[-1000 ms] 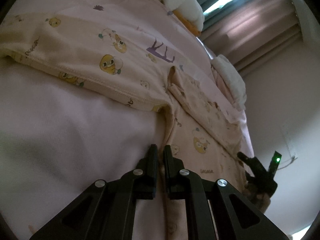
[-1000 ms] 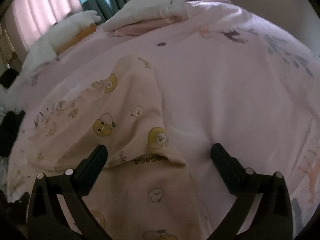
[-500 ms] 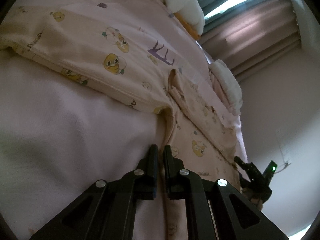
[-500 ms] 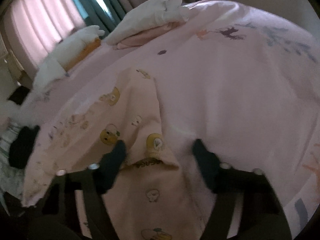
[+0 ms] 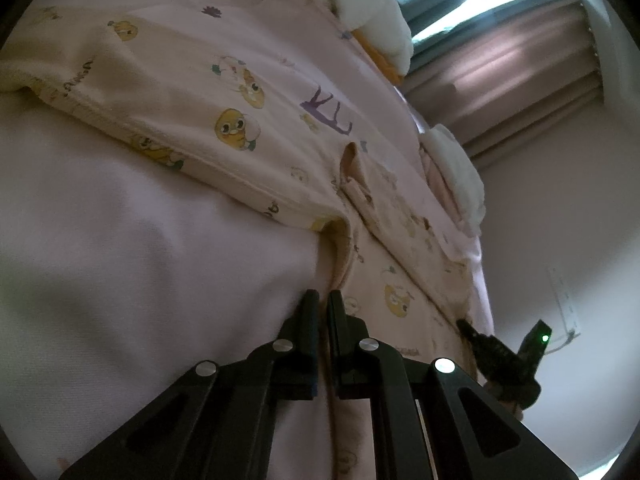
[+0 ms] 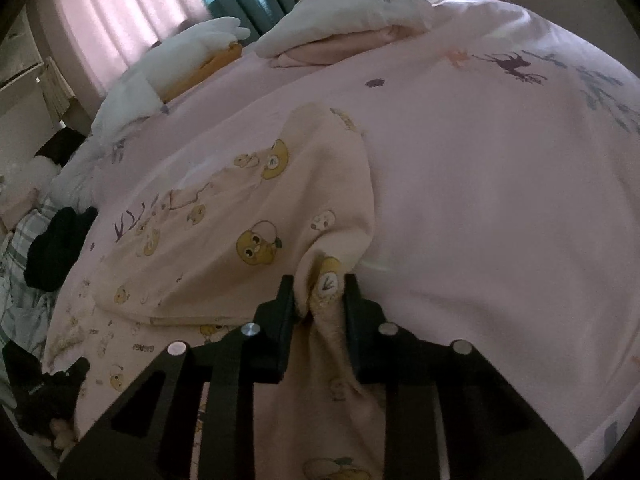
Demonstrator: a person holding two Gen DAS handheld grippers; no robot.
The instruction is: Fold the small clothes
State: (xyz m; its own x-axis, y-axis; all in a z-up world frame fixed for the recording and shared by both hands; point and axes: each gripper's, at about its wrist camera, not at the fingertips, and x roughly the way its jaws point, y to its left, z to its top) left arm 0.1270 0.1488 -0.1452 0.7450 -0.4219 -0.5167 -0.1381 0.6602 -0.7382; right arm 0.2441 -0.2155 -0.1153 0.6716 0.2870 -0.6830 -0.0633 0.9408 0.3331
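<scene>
Flanking the garment (image 6: 224, 240), folded piles (image 6: 360, 4); both grippers (image 5: 323, 300) (image 6: 319, 284) clamped on its cloth, right just closing.

Cream garment (image 6: 224, 216) with yellow chicks; pink bedspread (image 6: 500, 200)

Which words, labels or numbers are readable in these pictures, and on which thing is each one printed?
"GAGAGA", partly readable: printed small on the cream baby garment with yellow cartoon chicks, near the right gripper; it appears upside down there.
The same print by the left gripper and along the garment's far edge: too blurred to read.
Pink bedspread: only deer and tree pictures, no words.
</scene>
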